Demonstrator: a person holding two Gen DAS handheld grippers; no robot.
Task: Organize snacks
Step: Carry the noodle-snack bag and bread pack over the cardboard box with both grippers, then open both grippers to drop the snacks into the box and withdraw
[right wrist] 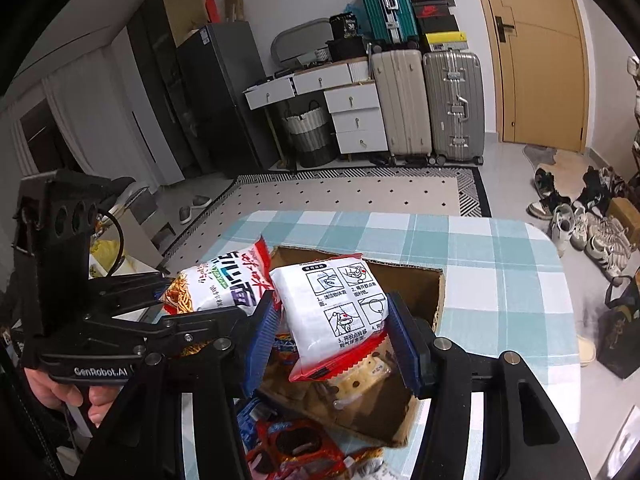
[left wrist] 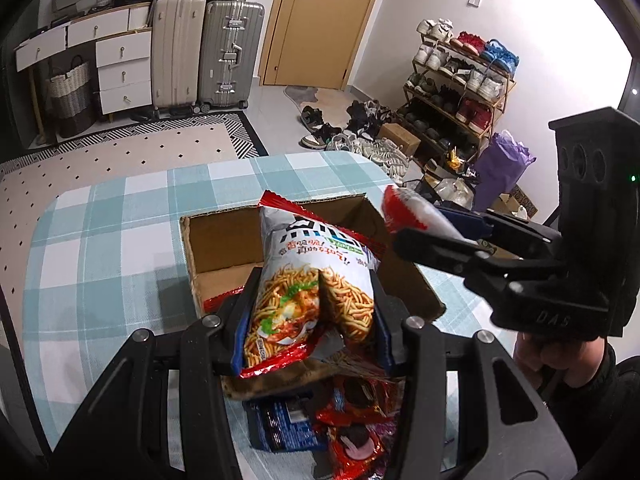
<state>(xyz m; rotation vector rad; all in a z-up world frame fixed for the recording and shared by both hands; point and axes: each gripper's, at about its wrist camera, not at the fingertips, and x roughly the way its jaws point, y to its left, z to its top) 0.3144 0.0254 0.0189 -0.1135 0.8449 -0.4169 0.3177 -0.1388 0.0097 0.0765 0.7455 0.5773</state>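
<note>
My left gripper (left wrist: 310, 312) is shut on a noodle snack bag (left wrist: 308, 280) with a red edge, held over an open cardboard box (left wrist: 224, 240) on the checked table. My right gripper (right wrist: 334, 340) is shut on a white packet (right wrist: 336, 304) with printed instruction pictures and a red serrated edge, held above the same cardboard box (right wrist: 424, 292). In the left wrist view the right gripper (left wrist: 432, 236) comes in from the right with its white and red packet (left wrist: 408, 208). In the right wrist view the left gripper (right wrist: 168, 300) holds the noodle bag (right wrist: 216, 280) at the left.
More snack packs, red (left wrist: 352, 420) and blue (left wrist: 280, 428), lie on the table in front of the box. The blue and white checked tablecloth (left wrist: 100, 248) covers the table. Suitcases (left wrist: 230, 52), drawers, a shoe rack (left wrist: 460, 80) and loose shoes stand on the floor beyond.
</note>
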